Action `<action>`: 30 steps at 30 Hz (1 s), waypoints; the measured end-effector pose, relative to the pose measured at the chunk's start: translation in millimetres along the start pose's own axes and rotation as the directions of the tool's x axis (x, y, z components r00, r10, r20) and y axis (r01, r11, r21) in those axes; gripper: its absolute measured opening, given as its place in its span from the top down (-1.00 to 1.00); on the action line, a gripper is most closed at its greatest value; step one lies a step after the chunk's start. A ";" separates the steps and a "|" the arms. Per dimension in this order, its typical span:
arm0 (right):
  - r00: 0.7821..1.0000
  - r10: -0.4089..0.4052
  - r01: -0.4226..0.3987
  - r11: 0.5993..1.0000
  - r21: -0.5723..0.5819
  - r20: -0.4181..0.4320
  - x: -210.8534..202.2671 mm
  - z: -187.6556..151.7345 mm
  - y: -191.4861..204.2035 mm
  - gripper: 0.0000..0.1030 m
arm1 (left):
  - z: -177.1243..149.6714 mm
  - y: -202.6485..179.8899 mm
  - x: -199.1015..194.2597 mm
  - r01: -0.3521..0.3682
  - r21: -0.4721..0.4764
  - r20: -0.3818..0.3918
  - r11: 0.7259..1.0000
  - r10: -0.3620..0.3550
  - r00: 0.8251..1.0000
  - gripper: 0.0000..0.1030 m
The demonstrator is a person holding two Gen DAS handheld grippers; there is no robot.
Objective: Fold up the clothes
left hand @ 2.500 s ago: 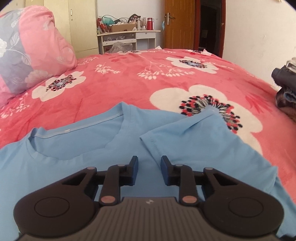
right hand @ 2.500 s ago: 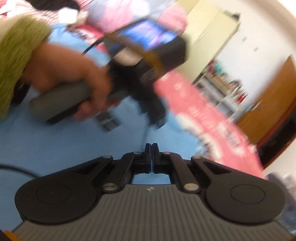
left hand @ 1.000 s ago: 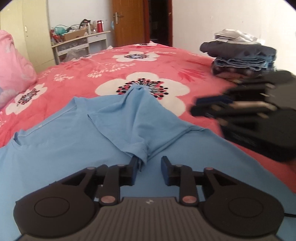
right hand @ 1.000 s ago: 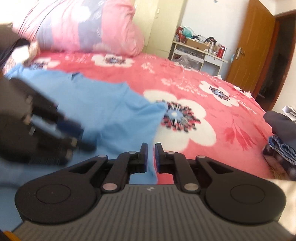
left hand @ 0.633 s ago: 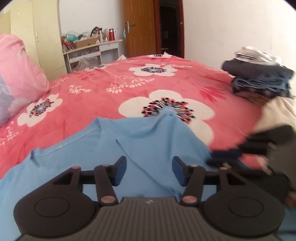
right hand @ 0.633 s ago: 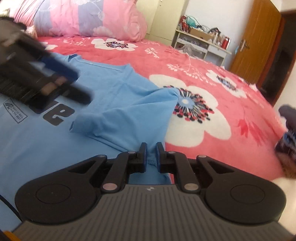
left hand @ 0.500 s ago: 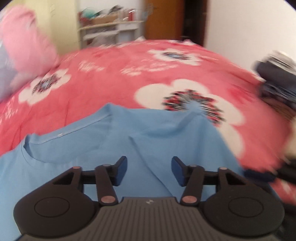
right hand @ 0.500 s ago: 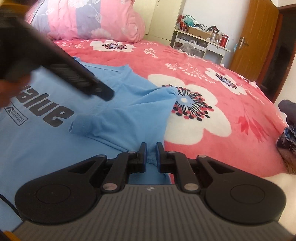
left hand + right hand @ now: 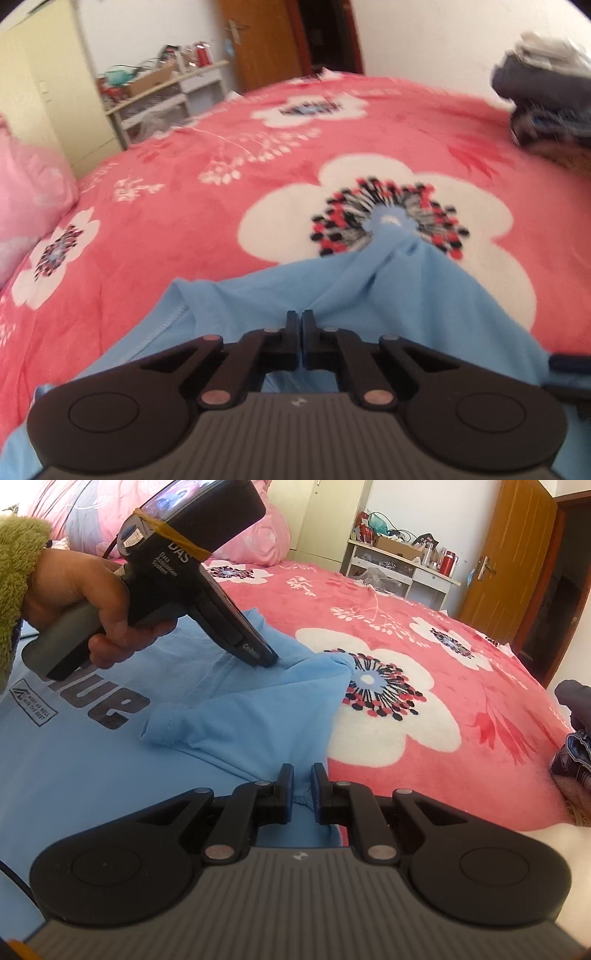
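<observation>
A red bedspread [image 9: 258, 177] with big white flowers covers the bed and fills most of both views. On it lies the blue T-shirt [image 9: 92, 760], spread flat over the near part of the bed, its dark printed lettering facing up in the right wrist view. One sleeve [image 9: 255, 716] is folded in over the body of the shirt, its hem toward the lettering, and a bunched point of blue cloth reaches out onto the centre of a large white flower [image 9: 373, 690]. A pink and grey pillow [image 9: 92, 506] rests at the far left end of the bed. Toward the right edge of the bed sits a stack of folded dark clothes [image 9: 543, 92] — blurred in the left wrist view.

The left gripper [image 9: 299, 318], held in a hand [image 9: 85, 602] with a green fuzzy cuff, points down at the shirt near the shoulder; its fingers are clenched together, and a pleat of blue cloth rises right at their tips, though whether any fabric is pinched between them cannot be told. The right gripper [image 9: 300, 775] lies low at the shirt's side edge — its fingers [image 9: 284, 779] stand a little apart with a small ridge of the blue fabric between them, pads not pressed together.

Beyond the bed are a cluttered white shelf [image 9: 399, 568], a pale wardrobe [image 9: 40, 88] and a brown door [image 9: 506, 557].
</observation>
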State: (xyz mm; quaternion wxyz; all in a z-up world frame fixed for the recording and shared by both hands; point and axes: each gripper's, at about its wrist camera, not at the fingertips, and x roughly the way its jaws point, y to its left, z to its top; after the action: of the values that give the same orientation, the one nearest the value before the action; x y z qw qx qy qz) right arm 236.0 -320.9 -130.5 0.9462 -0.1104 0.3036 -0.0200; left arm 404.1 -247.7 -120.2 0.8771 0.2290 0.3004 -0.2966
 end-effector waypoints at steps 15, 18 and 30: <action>1.000 -0.007 0.007 1.000 -0.016 -0.003 0.3 -1.4 3.1 0.82 | 49.6 3.0 -33.0 -0.014 -0.023 0.083 1.000 0.016 0.996 0.04; 1.000 -0.012 0.012 1.000 -0.023 -0.003 0.6 -1.6 4.3 0.82 | 64.1 -34.4 -32.5 0.008 0.166 0.058 0.986 -0.018 0.998 0.04; 1.000 -0.011 0.011 1.000 -0.024 -0.001 0.8 -1.6 4.3 0.82 | 38.8 -77.1 17.6 -0.026 0.569 -0.119 0.822 0.113 0.986 0.86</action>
State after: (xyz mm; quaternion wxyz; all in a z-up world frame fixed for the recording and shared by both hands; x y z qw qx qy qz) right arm 235.6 -317.1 -133.2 0.9444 -0.1232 0.3040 -0.0216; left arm 379.9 -332.3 -121.3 0.7555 0.5106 0.2544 -0.3223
